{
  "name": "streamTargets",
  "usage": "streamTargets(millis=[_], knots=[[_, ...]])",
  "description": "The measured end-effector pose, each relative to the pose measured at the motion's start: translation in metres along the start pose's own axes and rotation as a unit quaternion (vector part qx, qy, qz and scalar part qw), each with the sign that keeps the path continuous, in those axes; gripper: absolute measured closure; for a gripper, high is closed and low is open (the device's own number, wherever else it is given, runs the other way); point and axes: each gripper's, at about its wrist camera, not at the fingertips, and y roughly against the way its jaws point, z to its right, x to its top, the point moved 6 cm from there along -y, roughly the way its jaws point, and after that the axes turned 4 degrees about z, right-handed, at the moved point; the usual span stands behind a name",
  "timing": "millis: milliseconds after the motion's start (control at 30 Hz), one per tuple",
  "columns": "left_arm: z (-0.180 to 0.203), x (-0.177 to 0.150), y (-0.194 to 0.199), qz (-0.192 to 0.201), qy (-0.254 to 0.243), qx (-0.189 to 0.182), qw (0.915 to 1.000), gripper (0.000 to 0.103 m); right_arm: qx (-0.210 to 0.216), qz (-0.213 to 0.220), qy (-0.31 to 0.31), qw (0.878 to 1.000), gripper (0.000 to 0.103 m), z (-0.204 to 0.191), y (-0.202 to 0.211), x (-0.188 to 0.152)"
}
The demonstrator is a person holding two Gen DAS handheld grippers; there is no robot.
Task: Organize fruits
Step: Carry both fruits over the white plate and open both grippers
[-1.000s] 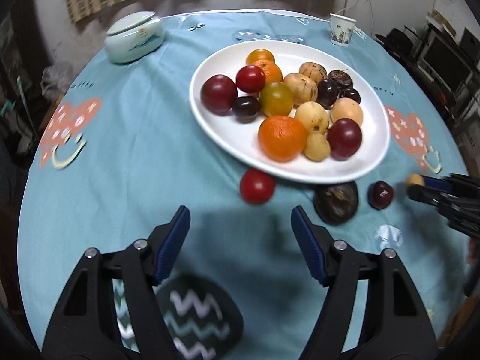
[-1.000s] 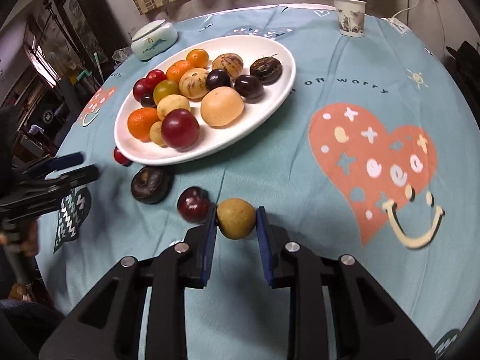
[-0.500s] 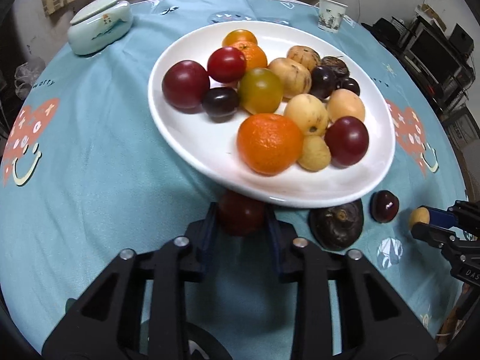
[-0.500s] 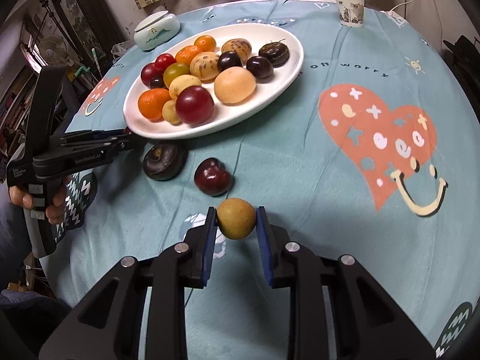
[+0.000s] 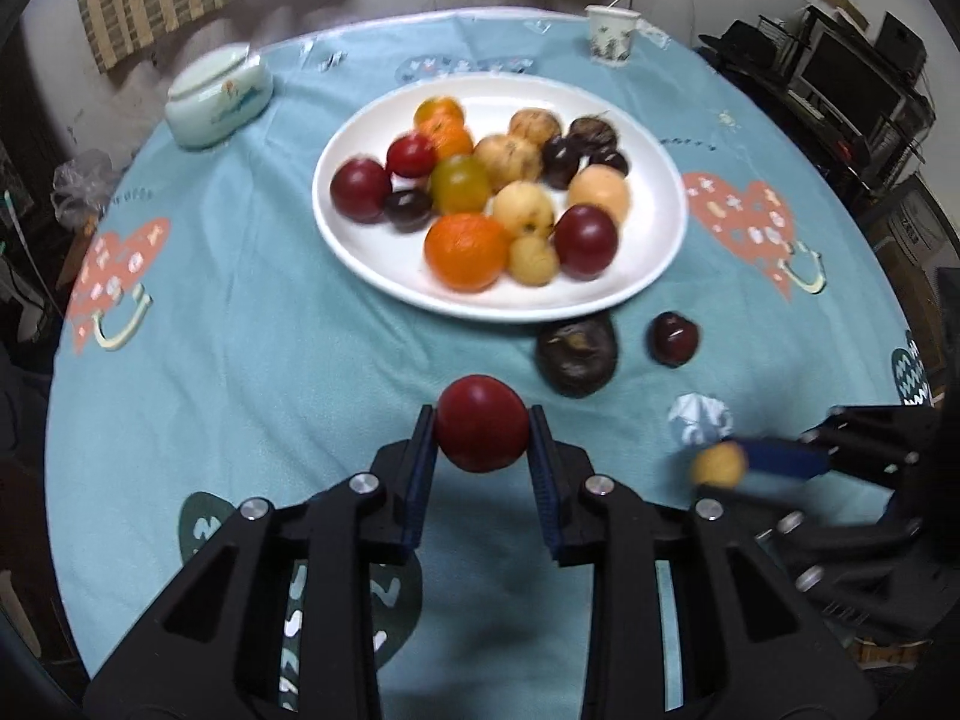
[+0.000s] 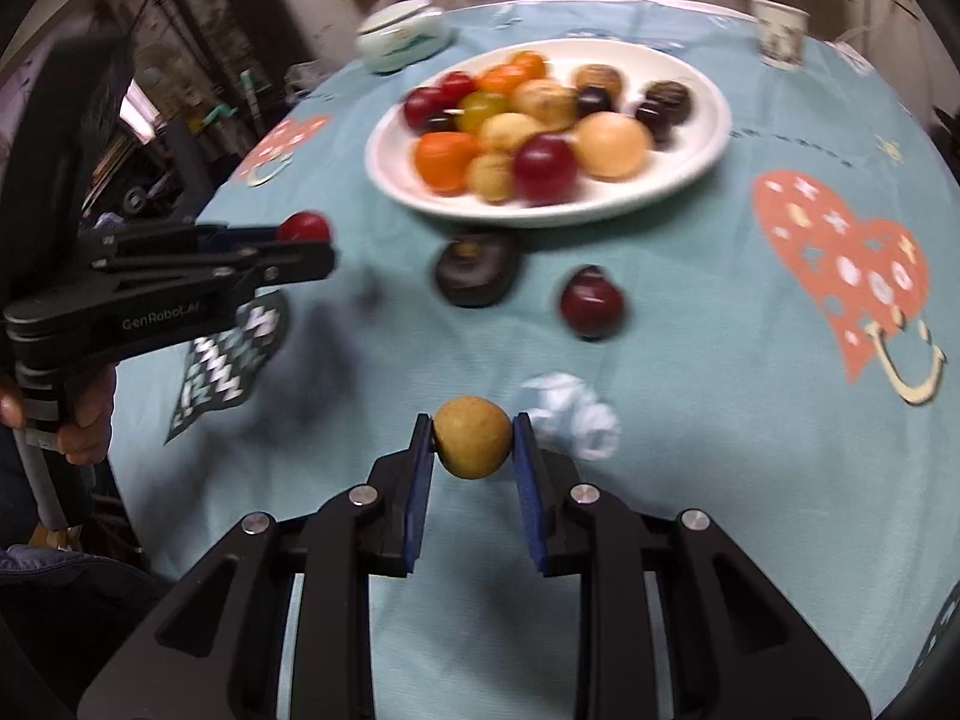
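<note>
Both grippers carry fruit above the worktop [image 5: 252, 324], which wears a teal cloth with heart prints. The left gripper [image 5: 482, 438] has its fingers [image 5: 420, 468] clamped on a red tomato [image 5: 482, 423]; the right gripper [image 6: 473, 450] has its fingers closed on a small yellow-brown fruit [image 6: 473, 445]. Ahead of both, the white plate [image 5: 654, 252] holds a heap of fruit, among them an orange [image 5: 467, 251] and a dark red plum [image 5: 586, 239]. Just beside the plate's near rim, on the cloth, lie a dark wrinkled fruit [image 5: 576, 353] and a small dark red fruit [image 5: 674, 338], slightly apart from each other.

Only the right wrist view shows the person's hand [image 6: 84, 420] on the left gripper's handle, with the tomato seen from the side. Only the left wrist view shows the right gripper from the side, at the right edge, its yellow fruit blurred. Both views catch a lidded ceramic dish [image 5: 217, 97] and a paper cup [image 5: 611, 35] at the far side.
</note>
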Motion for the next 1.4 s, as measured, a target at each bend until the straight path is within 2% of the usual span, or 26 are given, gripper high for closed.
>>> streamTargets(millis=[200, 533, 767, 900, 1133, 1267, 1400], knots=[[0.009, 0.015, 0.021, 0.024, -0.011, 0.012, 0.9996, 0.073, 0.017, 0.012, 0.025, 0.999, 0.076, -0.021, 0.007, 0.011], [0.017, 0.028, 0.017, 0.022, -0.022, 0.01, 0.9995, 0.073, 0.02, 0.014, 0.01, 1.0, 0.076, -0.01, 0.007, 0.014], [0.011, 0.044, 0.011, 0.029, -0.017, 0.008, 0.9994, 0.073, 0.024, 0.025, 0.002, 0.999, 0.076, -0.001, 0.008, 0.029], [0.0, 0.066, 0.009, 0.041, -0.007, 0.012, 0.9991, 0.073, 0.014, 0.043, 0.009, 0.999, 0.076, 0.006, 0.013, 0.053], [-0.024, 0.107, 0.012, 0.073, 0.018, 0.025, 0.9969, 0.073, -0.004, 0.108, 0.005, 0.994, 0.076, 0.027, 0.037, 0.114], [-0.032, 0.123, 0.003, 0.073, 0.029, 0.032, 0.9964, 0.073, -0.012, 0.126, 0.004, 0.992, 0.076, 0.037, 0.038, 0.139], [-0.028, 0.132, -0.011, 0.066, 0.03, 0.031, 0.9969, 0.073, -0.018, 0.124, 0.002, 0.992, 0.076, 0.046, 0.025, 0.154]])
